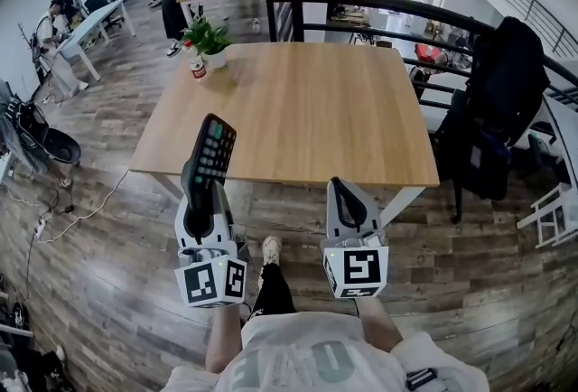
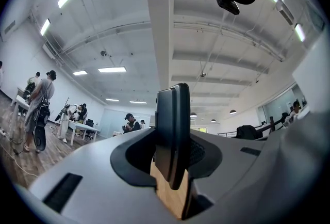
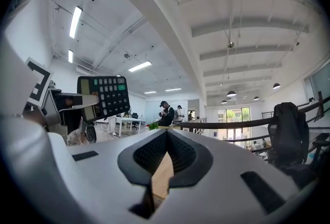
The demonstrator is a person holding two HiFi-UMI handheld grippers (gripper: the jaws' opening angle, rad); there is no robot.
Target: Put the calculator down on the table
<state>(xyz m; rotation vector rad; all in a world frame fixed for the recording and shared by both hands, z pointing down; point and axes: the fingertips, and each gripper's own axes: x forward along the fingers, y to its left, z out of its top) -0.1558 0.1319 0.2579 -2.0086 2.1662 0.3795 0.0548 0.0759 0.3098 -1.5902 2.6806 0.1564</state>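
Note:
A black calculator [image 1: 209, 155] with grey keys and one green key is clamped by its lower end in my left gripper [image 1: 200, 190], which is shut on it. It sticks up and forward over the front left edge of the wooden table [image 1: 307, 101]. In the left gripper view the calculator [image 2: 172, 130] stands edge-on between the pads. My right gripper [image 1: 337, 184] hovers at the table's front edge, shut and holding nothing. From the right gripper view the calculator [image 3: 103, 96] shows at the left, and my right gripper [image 3: 166, 134] has its pads together at the tip.
A potted plant [image 1: 208, 38] and a small red can [image 1: 198, 69] stand at the table's far left corner. A black railing [image 1: 379, 6] runs behind the table. A chair draped with dark clothing [image 1: 501, 101] stands at the right. People sit at desks beyond.

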